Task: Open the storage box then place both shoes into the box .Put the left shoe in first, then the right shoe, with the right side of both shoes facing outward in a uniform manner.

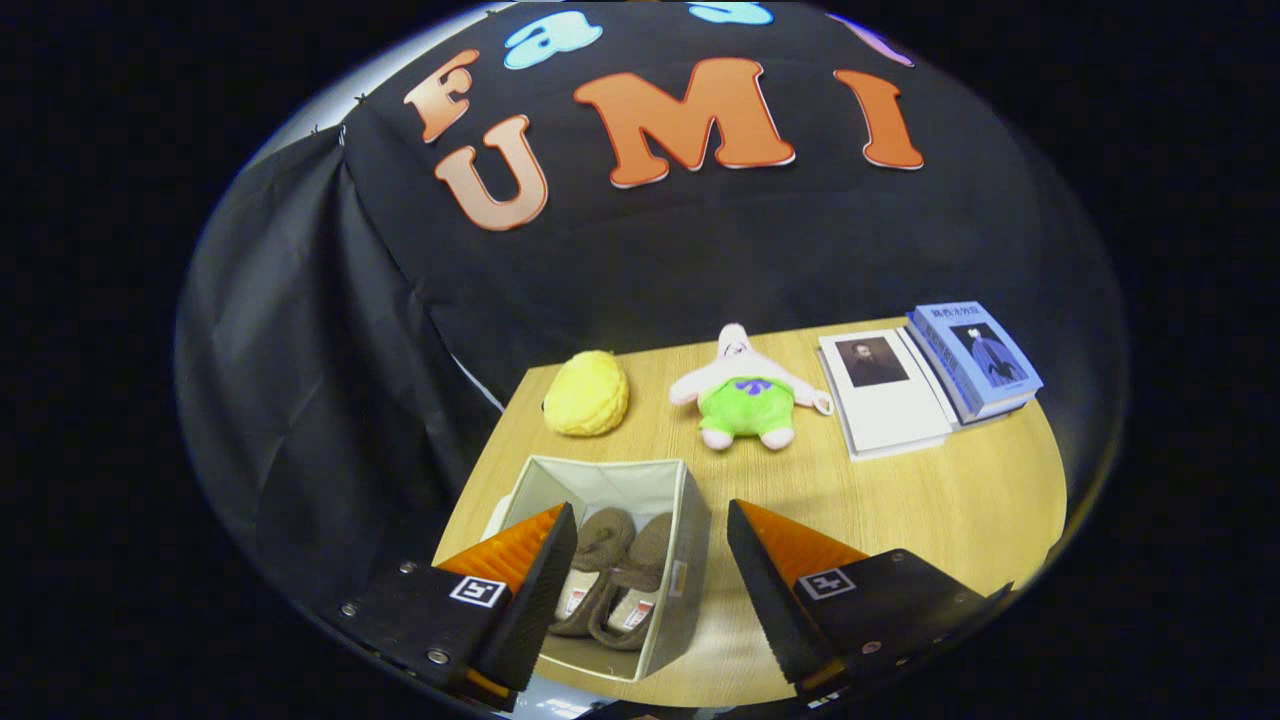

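The gripper (650, 520) hangs above the near part of a wooden table (900, 500), looking down and forward along its two fingers, which are spread wide with nothing held between them. The person's hand holding it cannot be made out.

Below and between the fingers sits the storage box (680, 560), a pale fabric one with its top open. The left finger (535, 590) crosses in front of the box's near left corner and hides that part of its wall and floor. Inside lie both shoes, a pair of brown slippers side by side and touching: the left one (590, 570) nearer the left finger, the right one (640, 585) beside it. Their heels and insoles face the gripper, and the toes point away. Which side of each shoe faces outward is hard to tell.

Beyond the box, a yellow plush (587, 393) lies ahead of the left finger, a pink and green star-shaped plush toy (748, 395) straight ahead, and two books (930, 375) ahead of the right finger (770, 600).
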`<state>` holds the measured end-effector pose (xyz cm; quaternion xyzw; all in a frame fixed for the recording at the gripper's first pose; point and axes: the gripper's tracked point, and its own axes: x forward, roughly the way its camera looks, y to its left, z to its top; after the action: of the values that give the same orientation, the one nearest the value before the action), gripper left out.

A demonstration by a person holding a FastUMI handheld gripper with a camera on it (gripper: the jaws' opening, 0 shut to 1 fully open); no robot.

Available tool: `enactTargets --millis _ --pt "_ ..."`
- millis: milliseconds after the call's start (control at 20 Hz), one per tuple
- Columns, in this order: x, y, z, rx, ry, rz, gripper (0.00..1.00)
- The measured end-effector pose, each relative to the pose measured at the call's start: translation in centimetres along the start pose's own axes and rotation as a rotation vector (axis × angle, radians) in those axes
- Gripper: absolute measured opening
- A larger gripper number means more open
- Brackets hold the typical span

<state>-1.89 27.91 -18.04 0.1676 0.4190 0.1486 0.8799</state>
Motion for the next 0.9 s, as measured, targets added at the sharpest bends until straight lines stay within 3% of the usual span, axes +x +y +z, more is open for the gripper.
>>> enactTargets --millis 450,900 --pt "-6.3 -6.7 10.8 -0.036 -0.356 -0.058 0.94" --pt "-13.3 -12.9 18.3 -0.132 -0.619 -0.160 0.95"
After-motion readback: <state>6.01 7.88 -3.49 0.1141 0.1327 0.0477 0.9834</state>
